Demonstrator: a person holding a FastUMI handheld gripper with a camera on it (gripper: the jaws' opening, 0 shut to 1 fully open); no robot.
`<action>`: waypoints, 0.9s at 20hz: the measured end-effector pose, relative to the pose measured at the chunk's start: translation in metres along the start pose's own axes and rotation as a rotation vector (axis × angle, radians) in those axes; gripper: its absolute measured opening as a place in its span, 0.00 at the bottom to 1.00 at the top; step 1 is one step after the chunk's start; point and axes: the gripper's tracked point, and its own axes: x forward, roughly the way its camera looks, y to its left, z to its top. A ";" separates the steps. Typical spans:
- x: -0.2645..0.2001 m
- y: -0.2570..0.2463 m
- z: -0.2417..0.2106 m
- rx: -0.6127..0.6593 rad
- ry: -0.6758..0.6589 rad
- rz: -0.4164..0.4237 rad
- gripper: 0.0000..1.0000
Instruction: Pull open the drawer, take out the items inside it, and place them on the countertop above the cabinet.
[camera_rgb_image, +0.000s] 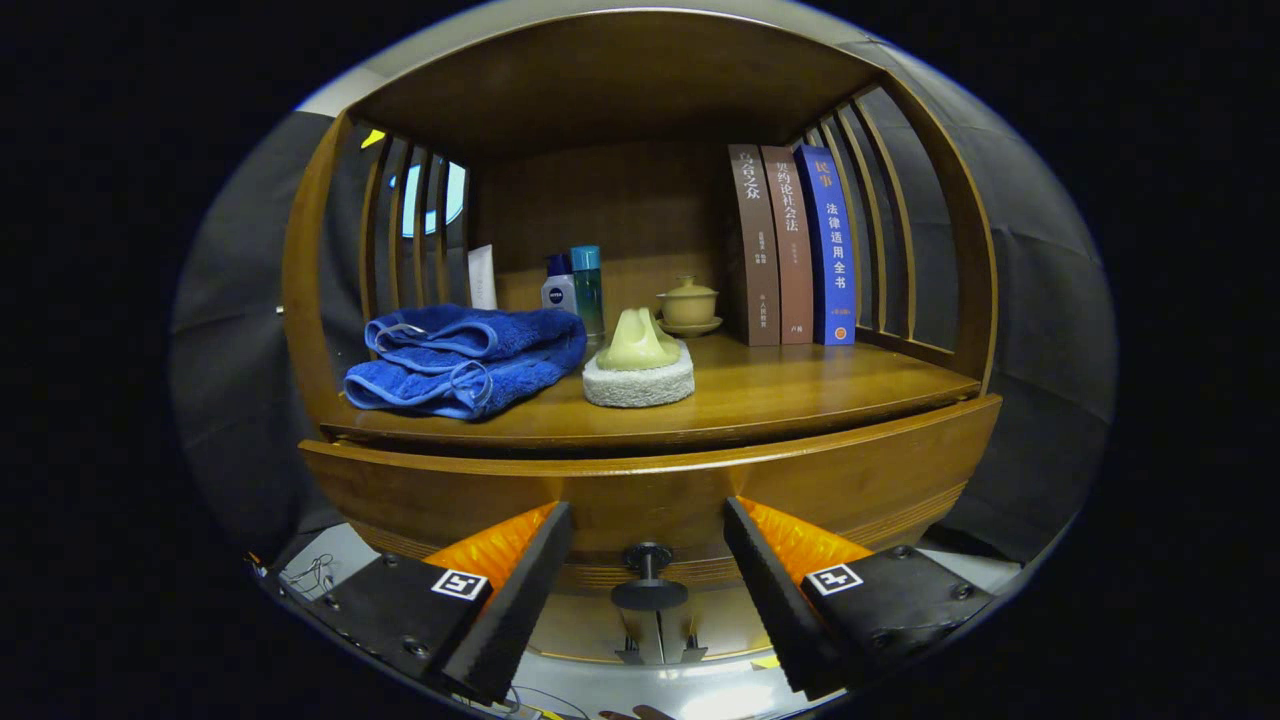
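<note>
A: Where's the drawer (650, 490) & my claw (648, 560)?
B: Drawer front sits flush under the countertop (780, 385); my fingers are spread wide, either side of its knob (649, 592), touching nothing
A: Grip?
B: Knob's small, hard, prob slick – pinch the stem; wood drawer likely stiff, heavy-ish

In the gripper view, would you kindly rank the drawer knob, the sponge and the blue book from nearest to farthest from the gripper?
1. Drawer knob: between the open fingers of the gripper.
2. Sponge: beyond the fingers, on the countertop.
3. Blue book: upright at the back, right side.
</note>
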 end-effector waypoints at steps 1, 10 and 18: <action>0.003 0.001 0.000 -0.001 0.000 0.000 1.00; 0.006 -0.002 0.003 0.033 0.000 -0.003 0.99; -0.040 -0.003 0.029 0.016 -0.043 0.004 0.99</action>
